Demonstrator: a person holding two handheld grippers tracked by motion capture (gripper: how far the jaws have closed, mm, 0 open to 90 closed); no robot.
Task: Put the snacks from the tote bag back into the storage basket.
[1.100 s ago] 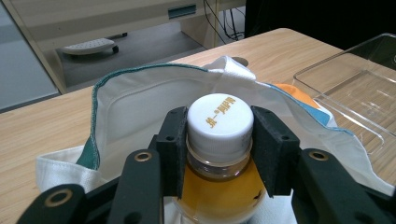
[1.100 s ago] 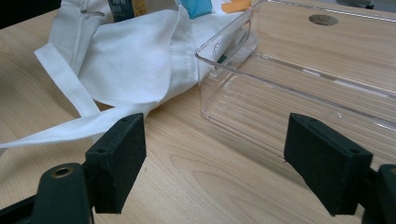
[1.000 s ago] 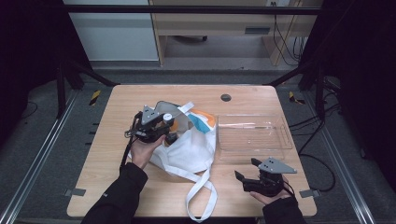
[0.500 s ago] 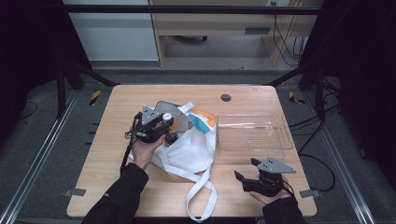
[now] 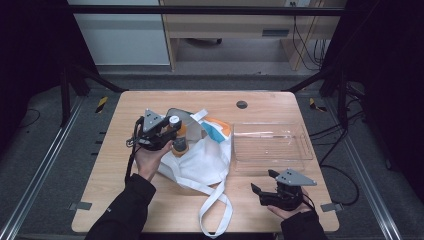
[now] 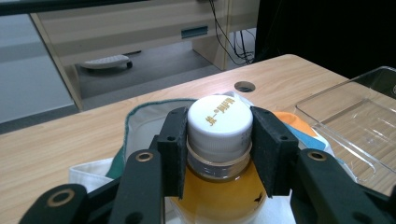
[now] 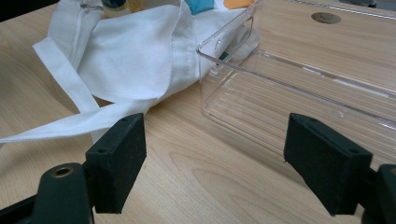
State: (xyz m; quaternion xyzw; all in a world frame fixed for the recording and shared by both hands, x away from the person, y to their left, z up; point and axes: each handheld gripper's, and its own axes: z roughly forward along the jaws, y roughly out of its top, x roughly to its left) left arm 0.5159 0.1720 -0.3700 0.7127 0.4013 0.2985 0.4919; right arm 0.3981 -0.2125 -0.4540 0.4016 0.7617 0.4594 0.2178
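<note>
A small bottle (image 6: pixel 219 196) with a white cap and amber liquid stands upright between my left gripper's (image 6: pixel 219 140) black pads, which press on its cap and neck. In the high view this gripper (image 5: pixel 176 134) holds the bottle (image 5: pixel 174 121) at the mouth of a white cloth bag (image 5: pixel 200 160) left of the table's middle. The bag's green-edged opening (image 6: pixel 140 121) lies just behind the bottle. My right gripper (image 5: pixel 263 180) rests open near the front right edge, its pads (image 7: pixel 119 158) wide apart with nothing between them.
A clear plastic tray (image 5: pixel 272 147) sits right of the bag, touching it, just beyond the right gripper (image 7: pixel 215 154). An orange and blue item (image 5: pixel 217 127) pokes from the bag. The bag's long strap (image 5: pixel 215 210) trails to the front edge. A round grommet (image 5: pixel 242 104) is at the back.
</note>
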